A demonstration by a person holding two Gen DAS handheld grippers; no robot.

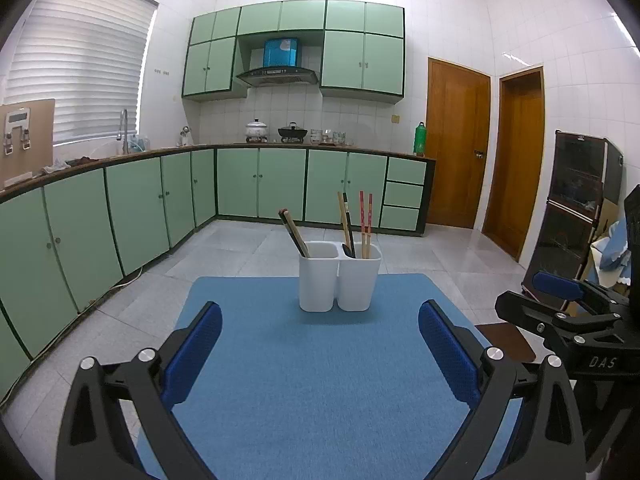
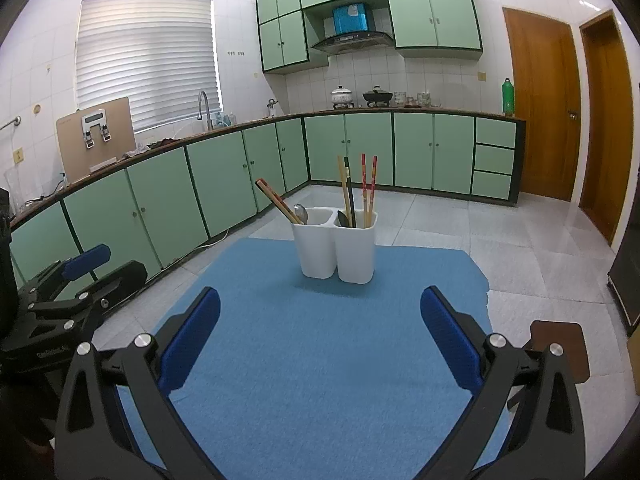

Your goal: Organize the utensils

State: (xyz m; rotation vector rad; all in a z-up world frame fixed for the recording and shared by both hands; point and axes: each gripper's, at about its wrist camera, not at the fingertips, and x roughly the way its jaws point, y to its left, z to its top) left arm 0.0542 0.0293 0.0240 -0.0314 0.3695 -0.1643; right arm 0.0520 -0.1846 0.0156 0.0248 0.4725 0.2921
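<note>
Both grippers, left (image 1: 320, 344) and right (image 2: 320, 332), hang wide open and empty before the holder (image 2: 334, 248); sorting its mixed chopsticks (image 2: 368, 188) likely demands one clean pinch each.

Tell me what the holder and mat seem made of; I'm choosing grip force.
White holder: looks like smooth, matte plastic, with even colour and rounded moulded corners. Blue mat: looks like felt or woven fabric, with a fuzzy, non-reflective texture.

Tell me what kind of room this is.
A home kitchen, most likely: pale green cabinets under a long countertop, a range hood above pots on a stove, and a curved metal sink faucet.
</note>
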